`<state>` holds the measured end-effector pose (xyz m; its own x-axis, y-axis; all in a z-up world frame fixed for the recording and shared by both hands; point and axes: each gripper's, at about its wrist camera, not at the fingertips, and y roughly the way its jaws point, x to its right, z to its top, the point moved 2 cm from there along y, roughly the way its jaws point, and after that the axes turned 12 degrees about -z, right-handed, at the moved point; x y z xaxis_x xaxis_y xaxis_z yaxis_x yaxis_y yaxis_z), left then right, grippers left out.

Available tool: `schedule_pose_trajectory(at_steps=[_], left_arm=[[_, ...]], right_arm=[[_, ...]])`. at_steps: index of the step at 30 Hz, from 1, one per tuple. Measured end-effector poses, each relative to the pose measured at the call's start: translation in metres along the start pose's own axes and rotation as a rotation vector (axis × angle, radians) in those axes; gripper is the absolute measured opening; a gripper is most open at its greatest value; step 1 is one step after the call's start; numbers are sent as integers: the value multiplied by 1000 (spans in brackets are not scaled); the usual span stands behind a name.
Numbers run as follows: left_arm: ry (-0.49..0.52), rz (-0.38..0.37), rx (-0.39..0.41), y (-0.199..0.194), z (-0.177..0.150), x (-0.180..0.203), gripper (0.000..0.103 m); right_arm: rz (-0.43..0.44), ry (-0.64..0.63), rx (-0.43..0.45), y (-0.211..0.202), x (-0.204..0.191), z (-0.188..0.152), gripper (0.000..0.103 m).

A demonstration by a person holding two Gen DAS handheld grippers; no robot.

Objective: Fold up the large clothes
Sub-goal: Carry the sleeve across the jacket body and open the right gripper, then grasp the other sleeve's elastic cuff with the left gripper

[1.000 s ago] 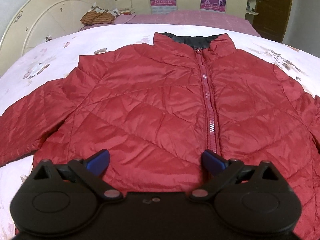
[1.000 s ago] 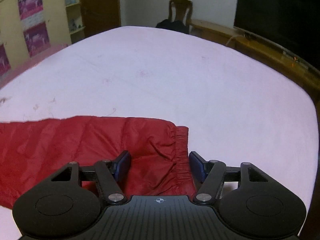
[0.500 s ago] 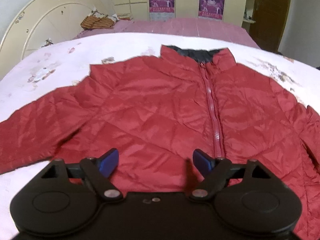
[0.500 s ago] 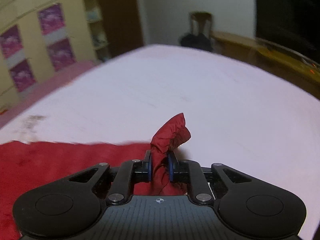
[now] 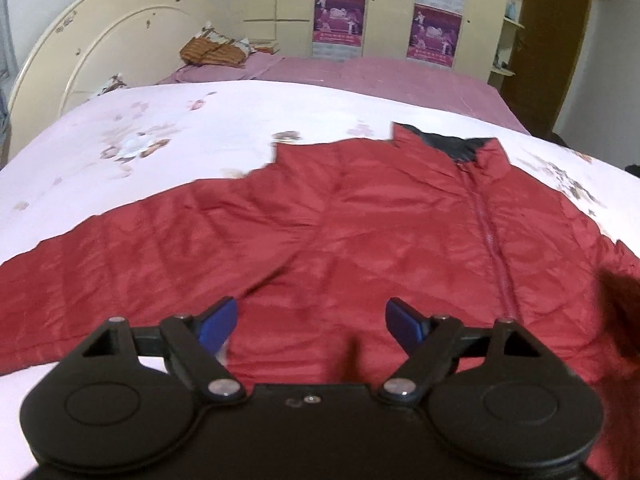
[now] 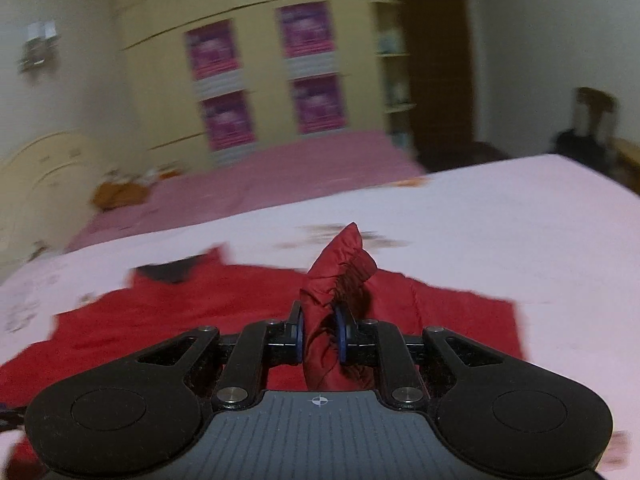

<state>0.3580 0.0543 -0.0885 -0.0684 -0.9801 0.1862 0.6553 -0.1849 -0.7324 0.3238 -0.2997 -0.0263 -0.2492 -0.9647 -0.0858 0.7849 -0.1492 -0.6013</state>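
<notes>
A red quilted jacket (image 5: pixel 360 216) lies front up and zipped on the bed, dark-lined collar at the far side. My left gripper (image 5: pixel 308 320) is open and empty, hovering over the jacket's lower left front near where the left sleeve (image 5: pixel 100 264) joins the body. My right gripper (image 6: pixel 322 334) is shut on the elastic cuff of the right sleeve (image 6: pixel 340 268), which sticks up between the pads, lifted above the jacket body (image 6: pixel 180 312).
The bed has a pale floral sheet (image 5: pixel 160 136). A cream headboard (image 5: pixel 92 52) stands at the far left. A pink bed (image 5: pixel 360 72) with a brown bundle (image 5: pixel 212 50) lies behind. A wardrobe with posters (image 6: pixel 264 76) and a door (image 6: pixel 432 64) are beyond.
My right gripper closed on the sleeve cuff, lifted it and swung it left over the jacket. My left gripper shifted left toward the left sleeve, still open.
</notes>
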Motion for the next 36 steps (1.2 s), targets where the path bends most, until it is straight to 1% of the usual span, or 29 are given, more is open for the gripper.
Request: schedule_pose_trajectory(at_steps=[4, 8, 10, 12, 15, 16, 17, 18, 19, 21, 25, 26, 28, 30, 32, 33, 35, 36], left_arm=[[-21, -6, 8, -8, 3, -30, 80], [-27, -17, 11, -11, 6, -56, 80], [-29, -28, 10, -11, 7, -64, 80], [-26, -44, 4, -9, 9, -68, 80], [-21, -77, -5, -6, 11, -69, 80], [-24, -92, -9, -5, 11, -68, 80], [-32, -111, -16, -3, 12, -67, 82], [-42, -127, -22, -1, 13, -65, 84], [-55, -152, -29, 1, 13, -62, 84], [-66, -189, -41, 6, 14, -55, 86], [-97, -254, -61, 21, 15, -33, 87], [-101, -265, -67, 26, 15, -26, 87], [-112, -263, -86, 39, 14, -15, 87], [-139, -273, -99, 52, 13, -7, 86], [-140, -281, -108, 65, 12, 1, 76], [-132, -277, -110, 70, 10, 5, 64], [-116, -270, -102, 73, 9, 11, 54], [-100, -267, -89, 74, 8, 14, 38]], right_arm=[[86, -50, -49, 20, -80, -14, 15], [131, -99, -100, 35, -142, -38, 15], [149, -109, -130, 44, -164, -48, 15], [161, -117, -159, 47, -175, -63, 15], [167, -116, -209, 59, -191, -72, 16], [168, -114, -220, 61, -193, -76, 18], [170, -110, -230, 63, -193, -77, 24], [172, -101, -232, 63, -192, -77, 55], [168, -94, -221, 60, -190, -75, 83], [155, -97, -168, 53, -183, -69, 85], [140, -92, -131, 45, -154, -55, 85], [126, -93, -118, 42, -144, -51, 85], [93, -99, -87, 37, -123, -45, 85], [57, -115, -63, 33, -101, -42, 85], [20, -125, -49, 32, -82, -41, 85], [1, -128, -45, 32, -71, -41, 84], [-31, -126, -38, 34, -53, -42, 84], [-49, -124, -36, 35, -44, -43, 84]])
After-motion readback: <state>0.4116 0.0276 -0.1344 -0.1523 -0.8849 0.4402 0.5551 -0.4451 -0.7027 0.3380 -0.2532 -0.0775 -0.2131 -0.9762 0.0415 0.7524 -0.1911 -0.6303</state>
